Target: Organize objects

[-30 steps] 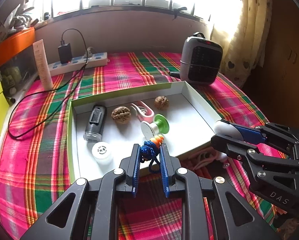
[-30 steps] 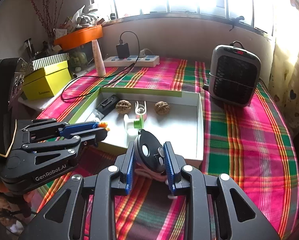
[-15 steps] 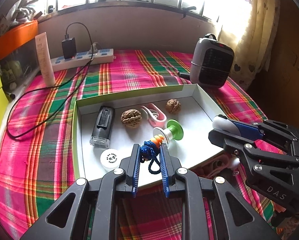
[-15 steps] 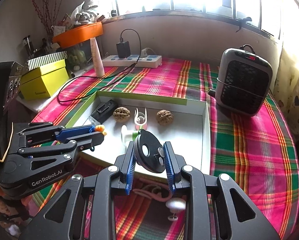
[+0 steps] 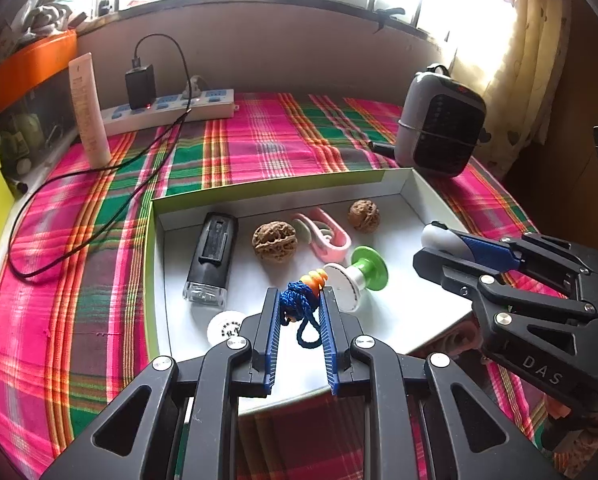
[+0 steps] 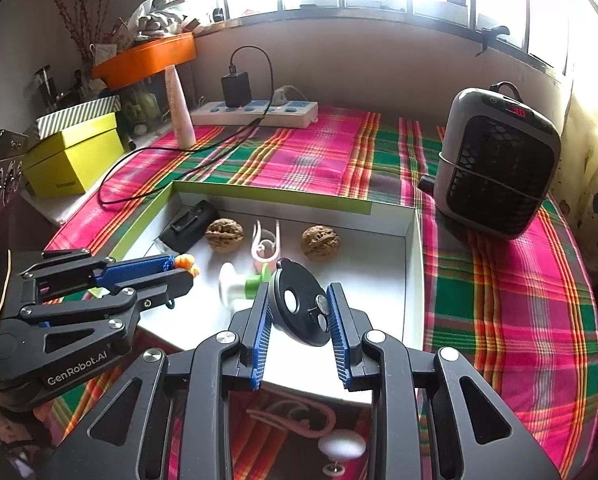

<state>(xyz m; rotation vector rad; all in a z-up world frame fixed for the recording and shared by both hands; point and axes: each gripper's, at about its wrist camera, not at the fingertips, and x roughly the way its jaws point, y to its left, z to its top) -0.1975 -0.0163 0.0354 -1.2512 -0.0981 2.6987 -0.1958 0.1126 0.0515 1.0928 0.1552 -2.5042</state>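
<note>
From my left wrist camera, my left gripper (image 5: 299, 300) is closed on a blue knotted cord (image 5: 295, 300) with orange beads (image 5: 314, 278) at its tip; a loop of the cord hangs down between the blue pads (image 5: 270, 340). It sits over the near part of the white tray (image 5: 403, 312), which lies on the plaid cloth (image 5: 259, 148). In the tray I see a black lighter-like case (image 5: 213, 256) at the left, a walnut (image 5: 274, 241) beside it, a pink clip (image 5: 327, 234), a second walnut (image 5: 363, 215) toward the far right corner, a green-and-white spool (image 5: 357, 276) on its side just beyond my fingertips, and a white round cap (image 5: 224, 327) near the front edge. My right gripper (image 5: 433, 246) comes in from the right above the tray's right edge, holding something with a white rounded end. A heater (image 5: 439, 128) stands past the tray's far right corner, and a power strip (image 5: 167, 110) lies by the wall.

From my right wrist camera, my right gripper (image 6: 299, 304) is clamped on a black disc (image 6: 303, 304) with small round fittings on its face, held over the near side of the tray (image 6: 413, 272). The spool (image 6: 241, 284) lies just left of the disc. My left gripper (image 6: 179, 268) reaches in from the left with the beads (image 6: 187, 264) showing at its tip. Below my fingers, on the cloth (image 6: 519, 300) in front of the tray, lie a pink cord (image 6: 295, 416) and a white knob (image 6: 342, 448). A yellow box (image 6: 75, 160) stands at the far left.
</note>
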